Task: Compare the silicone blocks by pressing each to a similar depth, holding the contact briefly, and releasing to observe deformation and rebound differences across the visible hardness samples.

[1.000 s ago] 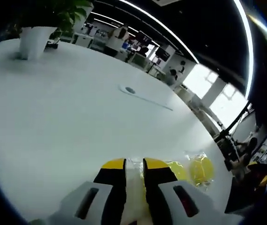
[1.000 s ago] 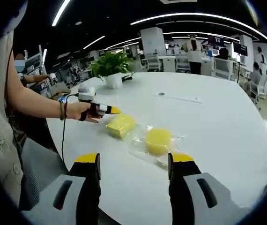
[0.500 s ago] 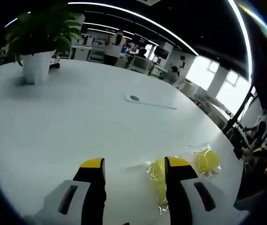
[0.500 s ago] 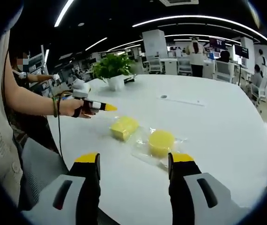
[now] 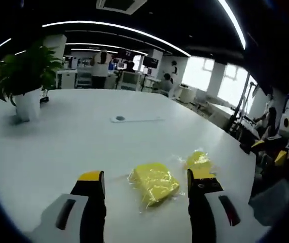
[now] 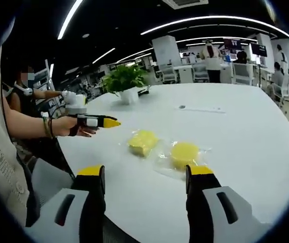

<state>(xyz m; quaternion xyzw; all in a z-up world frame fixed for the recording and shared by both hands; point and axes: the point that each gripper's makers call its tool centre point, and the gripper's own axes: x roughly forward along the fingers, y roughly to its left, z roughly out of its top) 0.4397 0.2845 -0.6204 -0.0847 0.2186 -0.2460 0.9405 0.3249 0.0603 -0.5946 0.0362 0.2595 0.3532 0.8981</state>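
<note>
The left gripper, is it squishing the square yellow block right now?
No, the left gripper hangs in the air, apart from the square yellow block.

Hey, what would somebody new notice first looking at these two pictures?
Two bright yellow silicone samples in clear wrappers on the white table: a squarish block beside a round block. In the right gripper view, the left gripper is held above the table, apart from the squarish block. A potted plant stands farther back.
</note>
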